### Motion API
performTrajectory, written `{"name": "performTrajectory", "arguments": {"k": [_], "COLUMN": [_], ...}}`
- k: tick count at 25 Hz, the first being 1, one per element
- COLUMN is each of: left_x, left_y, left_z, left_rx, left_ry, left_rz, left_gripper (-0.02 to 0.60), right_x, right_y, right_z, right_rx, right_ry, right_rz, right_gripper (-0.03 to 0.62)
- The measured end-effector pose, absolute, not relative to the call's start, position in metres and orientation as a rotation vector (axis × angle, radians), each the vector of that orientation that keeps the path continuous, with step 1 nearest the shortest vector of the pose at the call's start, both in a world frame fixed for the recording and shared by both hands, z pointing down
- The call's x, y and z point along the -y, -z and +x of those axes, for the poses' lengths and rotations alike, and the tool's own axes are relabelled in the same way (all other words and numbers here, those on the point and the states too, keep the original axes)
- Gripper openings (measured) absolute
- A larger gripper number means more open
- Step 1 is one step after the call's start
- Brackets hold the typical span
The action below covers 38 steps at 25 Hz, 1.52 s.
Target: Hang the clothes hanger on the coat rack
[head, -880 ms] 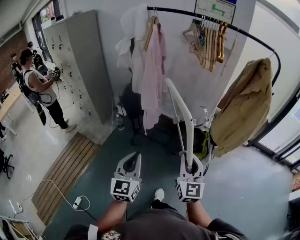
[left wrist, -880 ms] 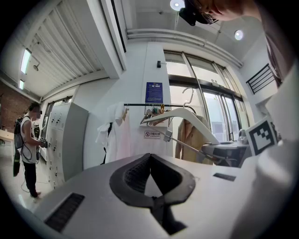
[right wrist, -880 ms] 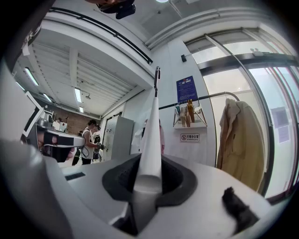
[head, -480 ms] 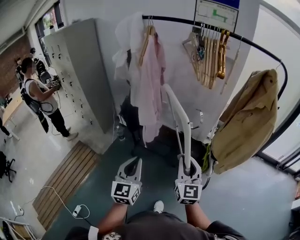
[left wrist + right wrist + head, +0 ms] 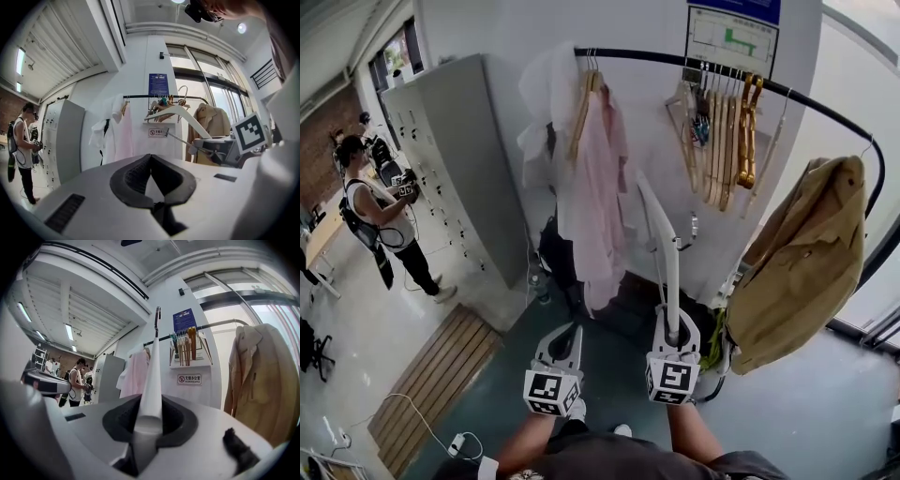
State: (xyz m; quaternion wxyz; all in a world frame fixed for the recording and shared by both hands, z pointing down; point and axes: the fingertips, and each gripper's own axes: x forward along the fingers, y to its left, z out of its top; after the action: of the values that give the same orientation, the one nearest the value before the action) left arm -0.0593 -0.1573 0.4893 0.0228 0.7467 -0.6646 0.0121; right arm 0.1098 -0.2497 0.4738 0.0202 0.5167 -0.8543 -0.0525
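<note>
Head view: the right gripper (image 5: 672, 319), at 5 o'clock, is clenched on the lower end of a white hanger (image 5: 662, 234). The hanger rises from it toward 12 o'clock, edge-on to the camera. Gripping it by the tip of one arm probably serves to add reach, so the far end can get to the rail (image 5: 675, 59) that arcs from 12 round to 3 o'clock. The hanger is in the air, apart from the rail and below it. A small hook seems to jut toward 3 o'clock partway along the hanger, though it is too thin to read well.

A pink shirt (image 5: 600, 202) hangs at 11 o'clock, wooden hangers (image 5: 724, 141) at 1 o'clock and a tan coat (image 5: 797, 267) at 3 o'clock. The bare rail between shirt and wooden hangers looks like the likeliest spot for it.

Right gripper view: the jaws stand partly apart, only as wide as the arm of the hanger (image 5: 153, 366), and the pads (image 5: 176, 420) press it from both sides.

Left gripper view: the left gripper (image 5: 150, 156) is closed with its tips touching and nothing between them. It hangs idle at 7 o'clock in the head view, just beside the right one, probably kept clear as a spare.

A locker (image 5: 455, 159) stands at 10 o'clock and a person (image 5: 375, 211) at 9 o'clock.
</note>
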Motion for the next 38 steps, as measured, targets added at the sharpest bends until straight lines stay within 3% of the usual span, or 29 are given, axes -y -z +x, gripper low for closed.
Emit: {"name": "performTrajectory", "arguments": {"k": [18,38], "left_x": [0.237,0.237], "left_y": [-0.491,-0.495], "left_z": [-0.140,-0.178], "left_rx": [1.883,1.792], "left_ry": [-0.080,-0.085], "left_rz": [2.461,2.568], "left_gripper": [0.009,0.009], "right_x": [0.401,0.563], "right_y": [-0.380,-0.271], "right_z": [0.008,-0.026], "right_rx": [2.562,2.400], "right_ry": [0.245,0.053], "right_rz": [1.820,1.919], "right_gripper": [0.071,0.071]}}
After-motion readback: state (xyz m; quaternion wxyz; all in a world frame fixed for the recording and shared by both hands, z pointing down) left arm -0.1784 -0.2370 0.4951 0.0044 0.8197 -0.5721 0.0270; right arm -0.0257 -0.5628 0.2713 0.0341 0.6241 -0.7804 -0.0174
